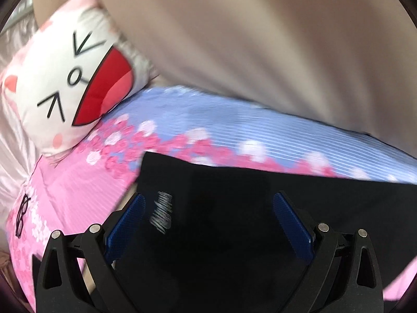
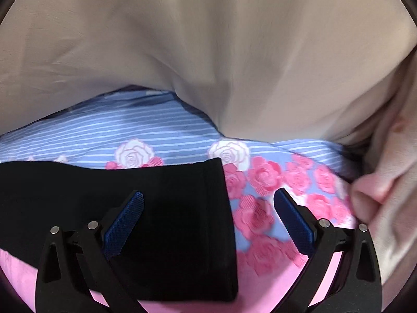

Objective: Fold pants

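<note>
Nearest in the left wrist view, the left gripper [image 1: 208, 219] hangs with its blue-padded fingers [image 1: 125, 232] spread wide and nothing between them, poised over the black fabric pants [image 1: 234, 208]. A small pale printed logo [image 1: 162, 215] sits on the cloth just inside the left-hand finger. In the right wrist view the right gripper [image 2: 208, 219] is likewise wide apart and empty; its left finger lies over the pants [image 2: 156, 208], its right finger over bare sheet, so the garment's straight stitched end falls between the two.

The pants lie flat as a dark band on the bed's pink and blue rose-printed sheet [image 2: 260, 182], running across the near part of the bed. Their far edge crosses the band of pink roses. They look already doubled, though the black hides any layers.

Judging by the drape, the cloth is light, soft and limp, with no stiffness to carry a fold. It should be pinched at the corners of the stitched end, one gripper at each, catching every layer so none slides away on the smooth sheet.

Beyond, at the far left of the bed, a white cartoon-cat pillow [image 1: 73, 83] rests on the sheet. A large beige draped cloth [image 2: 208, 52] fills the far side of both views.
</note>
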